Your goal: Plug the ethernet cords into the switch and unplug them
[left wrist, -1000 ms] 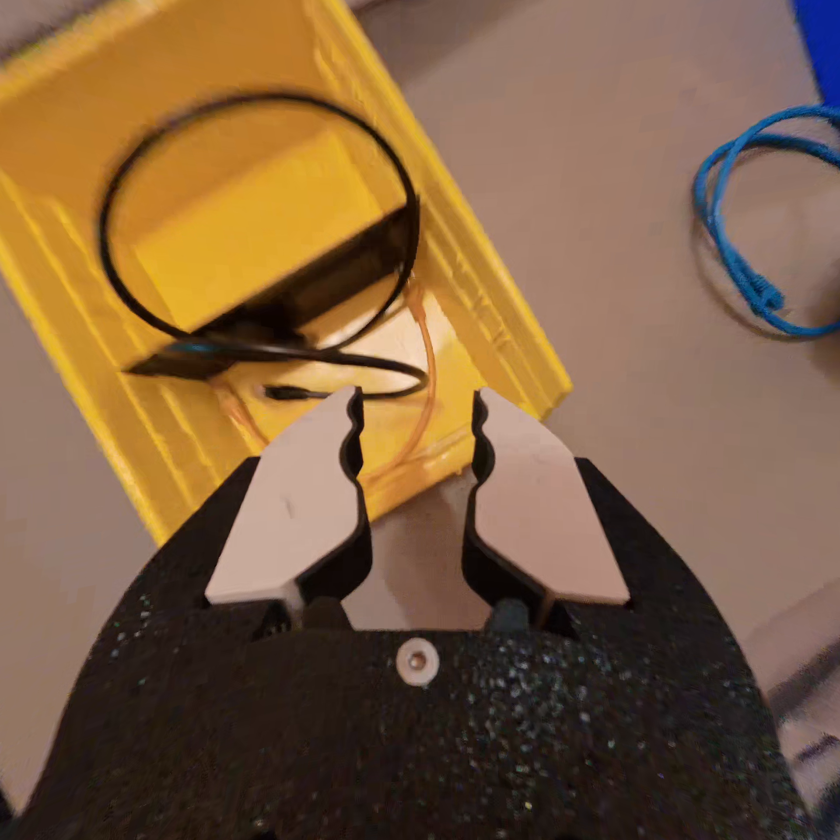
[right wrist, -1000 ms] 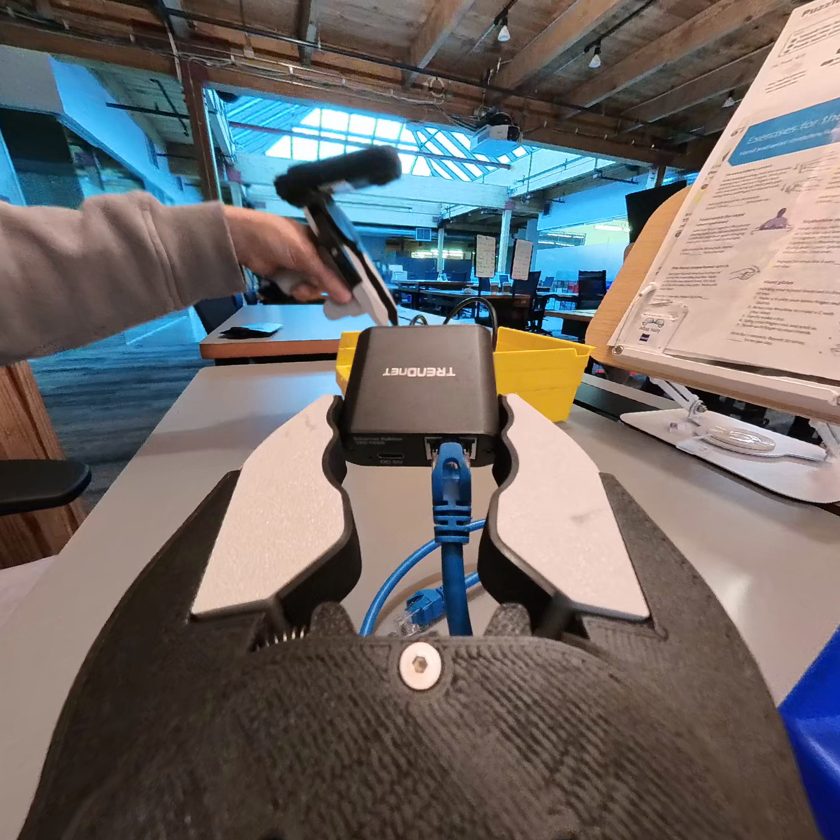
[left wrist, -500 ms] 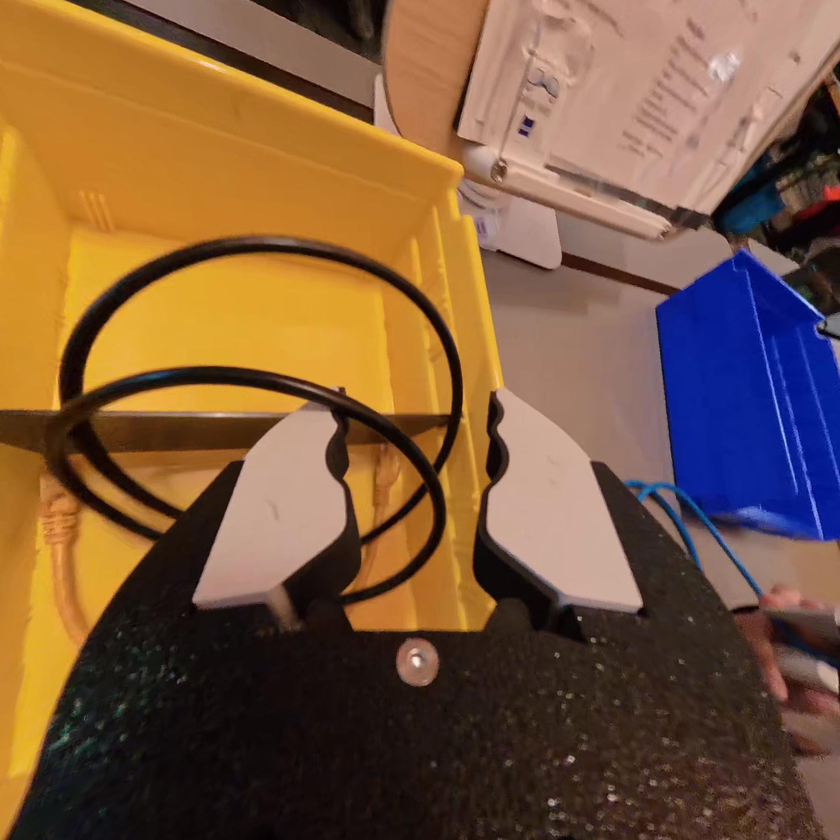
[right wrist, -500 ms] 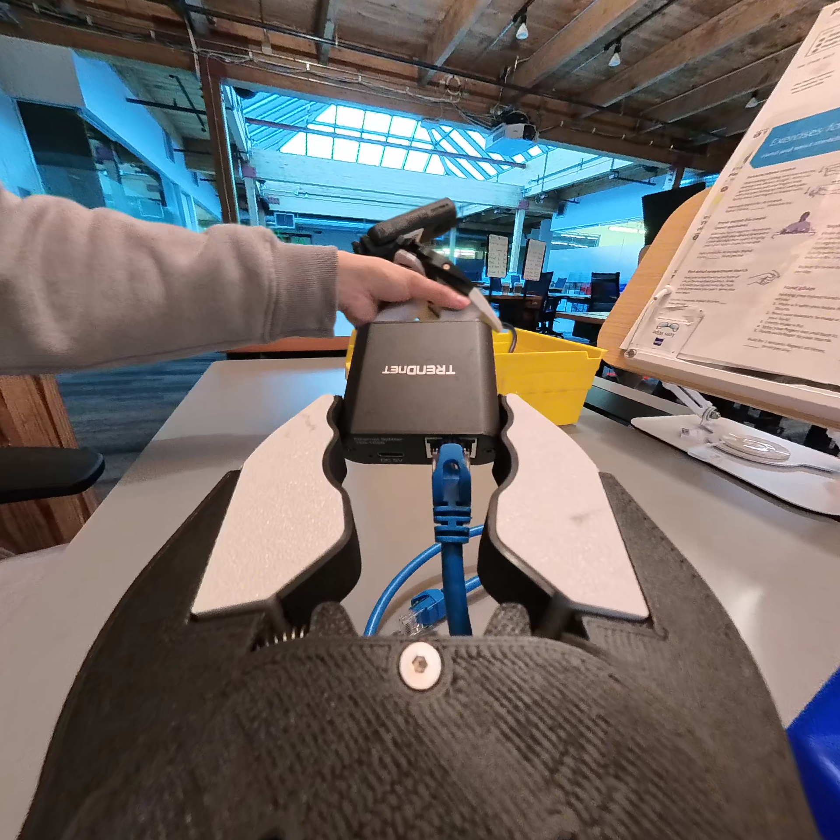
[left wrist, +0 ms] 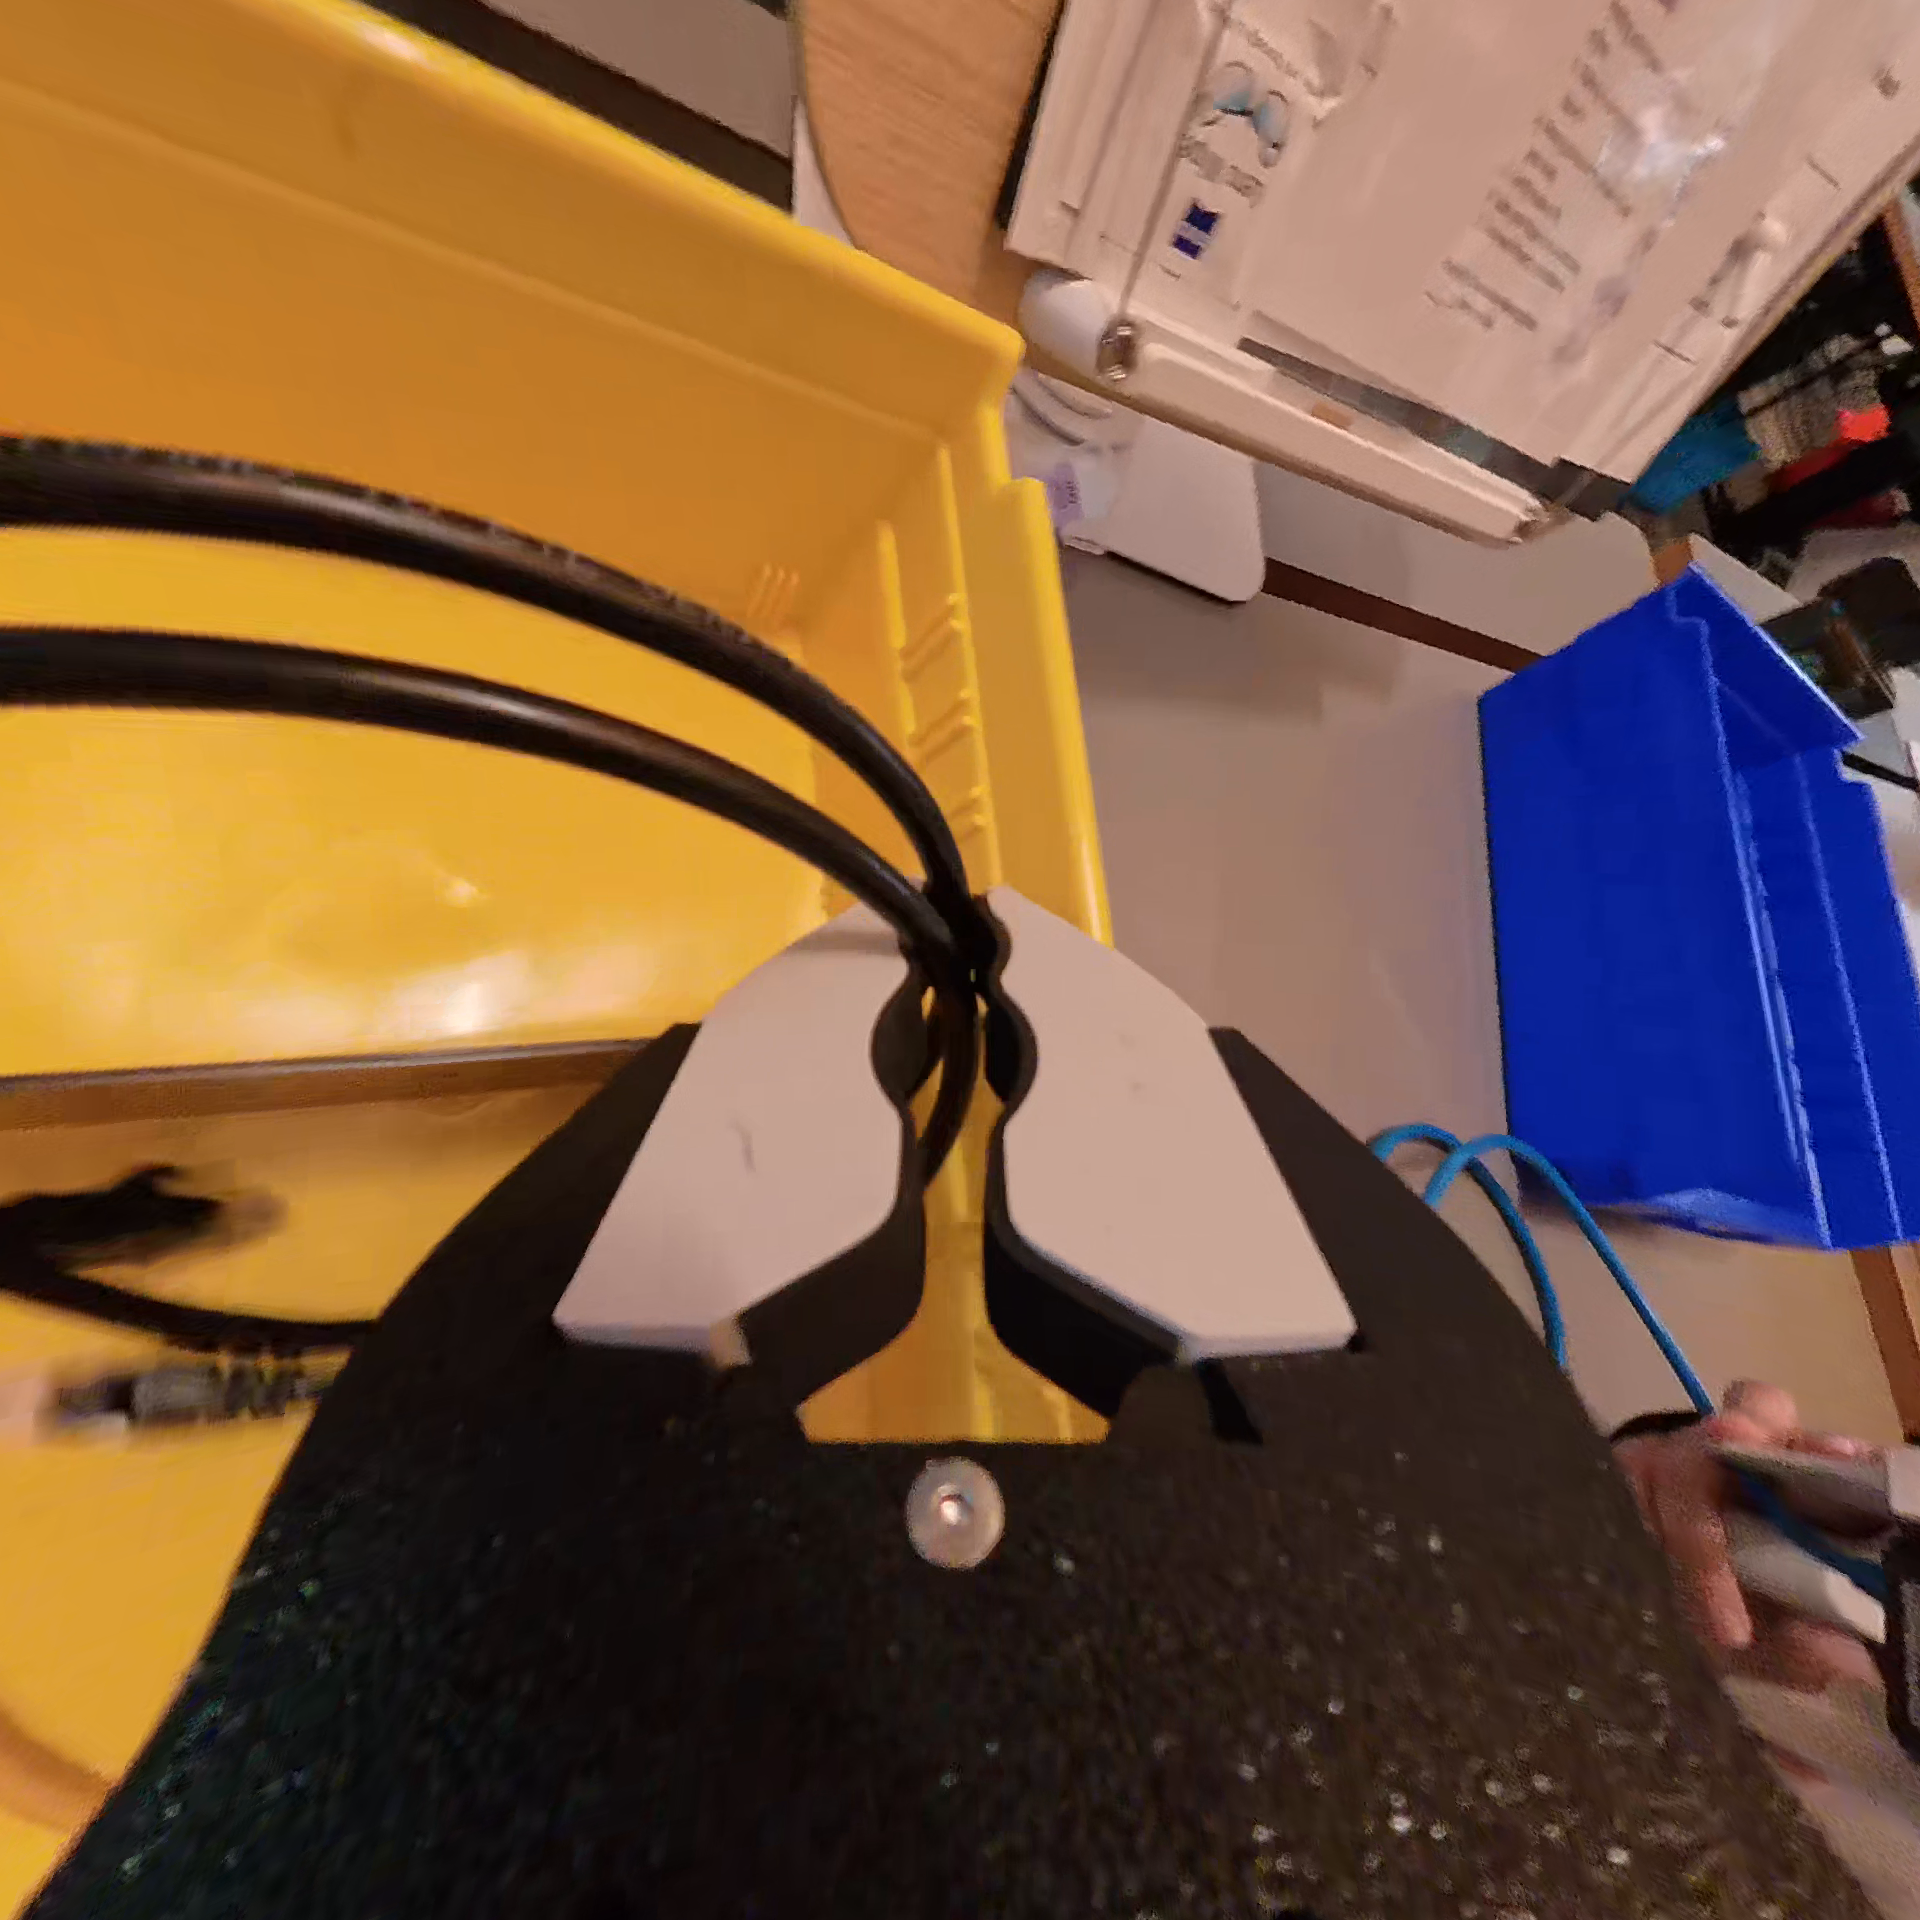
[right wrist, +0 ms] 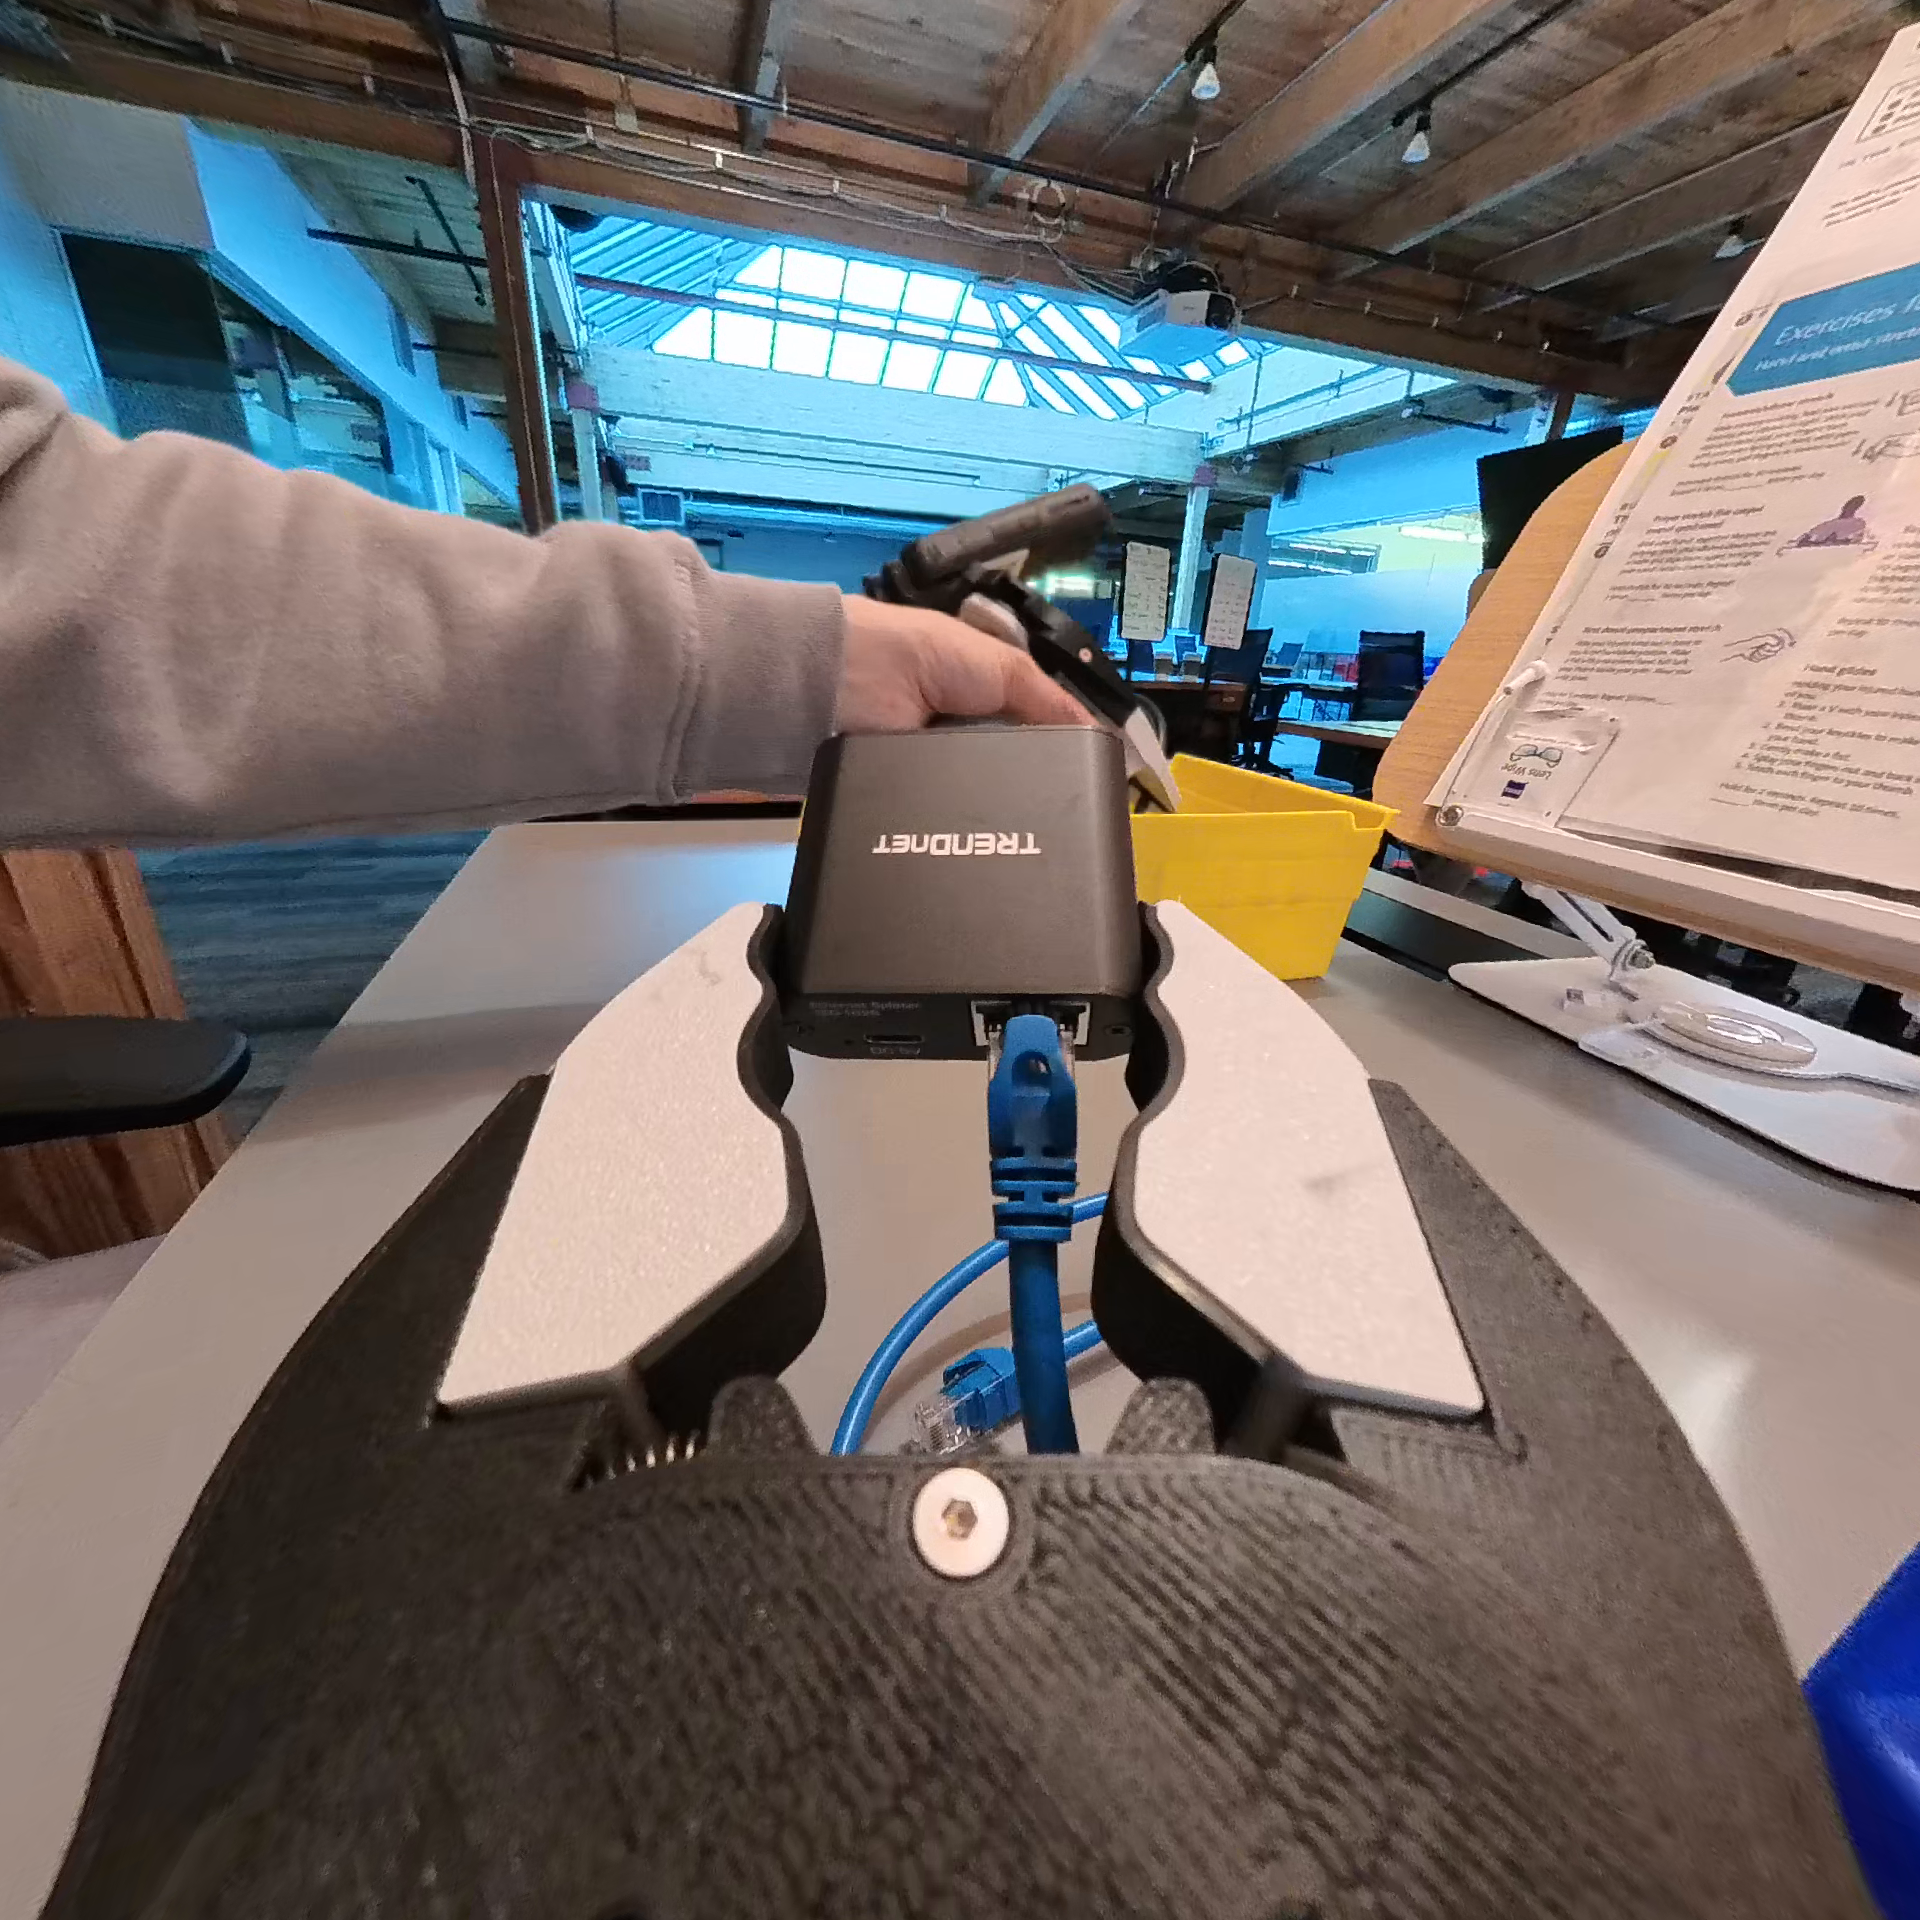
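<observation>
Your right tongs (right wrist: 961, 997) are clenched on the sides of the black switch (right wrist: 961, 883), holding it level just above the tabletop (right wrist: 1558, 1195). A blue ethernet cord (right wrist: 1029, 1132) is already seated in one of the switch's front ports, and its loose far plug (right wrist: 961, 1397) lies on the tabletop below the switch, toward you.

Beyond the switch sits the yellow bin (left wrist: 623, 343), and there your left tongs (left wrist: 961, 961) are nipped shut on two strands of a coiled black ethernet cord (left wrist: 520, 717). Its plug (left wrist: 125, 1392) appears to hang blurred near the bin's floor, well away from your grip.

So the step in hand looks like fetching the second cord. Next you would lift the coil clear of the bin wall, bring it toward the switch, and likely regrip close behind the plug, since holding mid-coil gives no control for lining it up with the free port beside the blue plug.
</observation>
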Motion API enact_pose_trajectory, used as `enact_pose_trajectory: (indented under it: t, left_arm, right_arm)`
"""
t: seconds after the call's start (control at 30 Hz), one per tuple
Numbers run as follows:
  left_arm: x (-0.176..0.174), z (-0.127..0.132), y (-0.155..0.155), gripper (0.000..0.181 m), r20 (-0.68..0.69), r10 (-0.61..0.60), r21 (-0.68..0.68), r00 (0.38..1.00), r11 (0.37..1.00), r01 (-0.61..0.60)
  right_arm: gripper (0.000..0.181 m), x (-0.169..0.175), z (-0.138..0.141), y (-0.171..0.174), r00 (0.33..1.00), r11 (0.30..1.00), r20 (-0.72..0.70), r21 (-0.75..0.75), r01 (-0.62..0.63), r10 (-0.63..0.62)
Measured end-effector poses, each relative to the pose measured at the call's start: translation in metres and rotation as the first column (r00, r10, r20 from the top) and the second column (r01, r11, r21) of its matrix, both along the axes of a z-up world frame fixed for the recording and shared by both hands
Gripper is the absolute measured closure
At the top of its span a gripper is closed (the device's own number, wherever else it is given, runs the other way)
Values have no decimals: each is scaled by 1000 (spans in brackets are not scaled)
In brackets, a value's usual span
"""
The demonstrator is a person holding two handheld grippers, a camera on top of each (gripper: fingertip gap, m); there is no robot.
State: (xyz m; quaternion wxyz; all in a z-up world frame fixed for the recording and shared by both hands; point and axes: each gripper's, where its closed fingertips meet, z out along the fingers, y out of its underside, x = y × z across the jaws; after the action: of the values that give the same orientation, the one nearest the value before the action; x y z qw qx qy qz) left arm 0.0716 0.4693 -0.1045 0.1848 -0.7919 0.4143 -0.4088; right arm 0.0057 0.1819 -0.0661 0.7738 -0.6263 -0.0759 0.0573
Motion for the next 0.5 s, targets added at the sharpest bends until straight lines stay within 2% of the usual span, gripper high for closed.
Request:
enact_pose_trajectory:
  t: [0.07, 0.17, 0.23, 0.27, 0.3, 0.37, 0.43, 0.47, 0.5]
  left_arm:
    - [-7, 16, -9, 176, 25, -58, 5, 998, 998, 58]
    - [-22, 58, -39, 176, 105, -207, -22, 973, 977, 210]
    - [-38, 92, -74, 176, 170, -396, 6, 902, 916, 401]
    - [-49, 109, -96, 176, 202, -517, 50, 832, 854, 518]
    - [-64, 122, -121, 176, 208, -647, 104, 734, 760, 641]
    - [-101, 128, -165, 176, 114, -854, 229, 507, 519, 824]
    - [-137, 109, -196, 176, -69, -958, 347, 277, 237, 907]
    - [-155, 93, -208, 176, -170, -972, 373, 159, 86, 924]
    - [-171, 75, -218, 176, -259, -964, 381, 67, -38, 924]
  right_arm:
    - [117, 0, 0, 0, 1000, 1000, 0, 3, -1, 1]
    - [117, 0, 0, 0, 1000, 1000, -5, 4, -1, 1]
    - [117, 3, 2, -1, 1000, 1000, -25, 14, -1, 1]
    - [117, 6, 3, -3, 999, 1000, -43, 27, 5, -4]
    - [117, 10, 6, -6, 998, 999, -60, 50, 21, -18]
    - [117, 22, 6, -11, 996, 996, -76, 63, 57, -52]
    - [117, 33, 7, -16, 990, 992, -109, 81, 95, -86]
    - [117, 36, 10, -19, 986, 989, -139, 102, 104, -89]
    - [117, 39, 12, -21, 982, 987, -165, 118, 109, -89]
